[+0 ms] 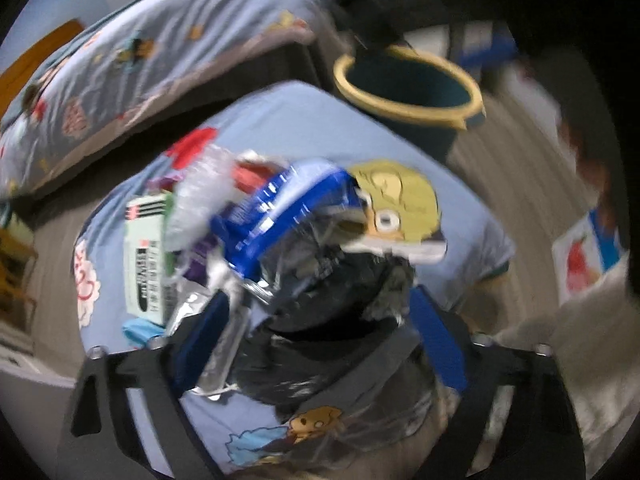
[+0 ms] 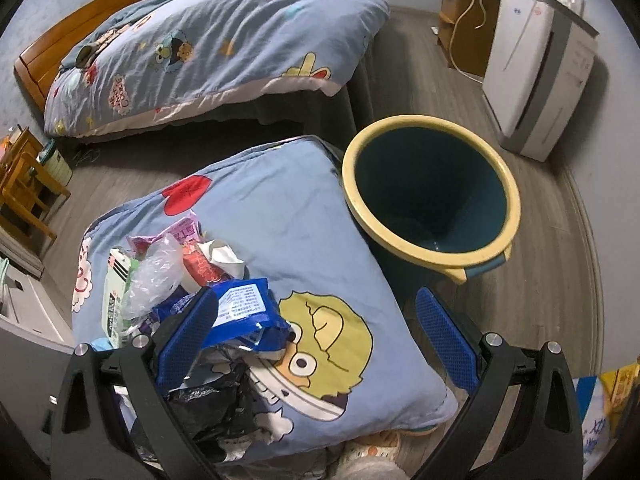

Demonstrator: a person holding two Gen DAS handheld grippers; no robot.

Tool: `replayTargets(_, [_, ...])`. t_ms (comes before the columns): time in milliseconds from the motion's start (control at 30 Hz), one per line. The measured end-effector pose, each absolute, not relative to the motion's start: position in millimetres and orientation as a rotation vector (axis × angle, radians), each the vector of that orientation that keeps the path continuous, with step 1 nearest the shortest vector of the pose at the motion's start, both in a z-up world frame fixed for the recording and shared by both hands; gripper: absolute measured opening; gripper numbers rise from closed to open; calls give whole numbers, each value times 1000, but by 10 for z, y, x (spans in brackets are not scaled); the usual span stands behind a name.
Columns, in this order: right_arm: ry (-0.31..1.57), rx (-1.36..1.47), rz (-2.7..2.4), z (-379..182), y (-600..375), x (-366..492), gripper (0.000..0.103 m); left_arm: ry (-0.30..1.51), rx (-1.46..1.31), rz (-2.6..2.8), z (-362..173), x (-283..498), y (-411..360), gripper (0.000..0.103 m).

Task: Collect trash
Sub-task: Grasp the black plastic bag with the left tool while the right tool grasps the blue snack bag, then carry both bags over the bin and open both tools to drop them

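Trash pile lay on the cushion beside the bin; left gripper fingers gaped around black bag, right gripper open, empty; a loose bite could scatter wrappers.

The cushion is light blue with cartoon prints, the bin dark teal with a yellow rim, the wrapper blue.

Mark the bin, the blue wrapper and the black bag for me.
bin (image 2: 430,126): right wrist view, far side of its yellow rim.
blue wrapper (image 2: 244,304): right wrist view, its printed white label.
black bag (image 1: 340,292): left wrist view, crumpled top between the fingers.
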State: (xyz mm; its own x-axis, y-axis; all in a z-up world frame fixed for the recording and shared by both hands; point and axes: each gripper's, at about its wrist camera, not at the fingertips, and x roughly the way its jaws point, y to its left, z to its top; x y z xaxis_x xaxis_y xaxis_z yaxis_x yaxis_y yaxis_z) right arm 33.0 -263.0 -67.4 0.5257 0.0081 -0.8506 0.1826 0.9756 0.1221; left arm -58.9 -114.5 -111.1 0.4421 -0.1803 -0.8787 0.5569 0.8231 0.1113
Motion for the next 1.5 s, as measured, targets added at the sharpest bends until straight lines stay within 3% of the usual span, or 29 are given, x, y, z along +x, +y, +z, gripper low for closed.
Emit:
replayTargets(67, [1023, 193, -70, -737, -2627, 431, 97, 1056, 455, -479, -1245, -577, -1175, 64])
replayTargets(167, [1058, 191, 2, -898, -2588, 574, 97, 1070, 494, -492, -1334, -578, -1177, 37])
replayTargets(367, [1137, 244, 123, -1205, -2465, 806, 97, 1027, 428, -479, -1104, -483, -1010, 10])
replayTargets(600, [1237, 179, 220, -1480, -2161, 901, 96, 973, 310, -379, -782, -212, -649, 8])
replayTargets(700, [1275, 238, 256, -1576, -2128, 933, 86, 956, 275, -361, -690, -144, -543, 8])
replayTargets(767, [1293, 263, 280, -1619, -2107, 933, 71, 942, 253, -354, -632, -119, -490, 8])
replayTargets(800, [1305, 294, 302, -1640, -2104, 933, 56, 939, 245, -354, -613, -110, -473, 8])
replayTargets(900, [1320, 383, 317, -1661, -2173, 933, 29, 936, 229, -339, -591, -88, -433, 8])
replayTargets(1033, [1323, 473, 320, -1594, -2273, 893, 15, 910, 220, -330, -510, -94, -397, 8])
replayTargets(1500, [1041, 180, 335, -237, -2408, 573, 11, 775, 169, -370, 53, -29, -580, 8])
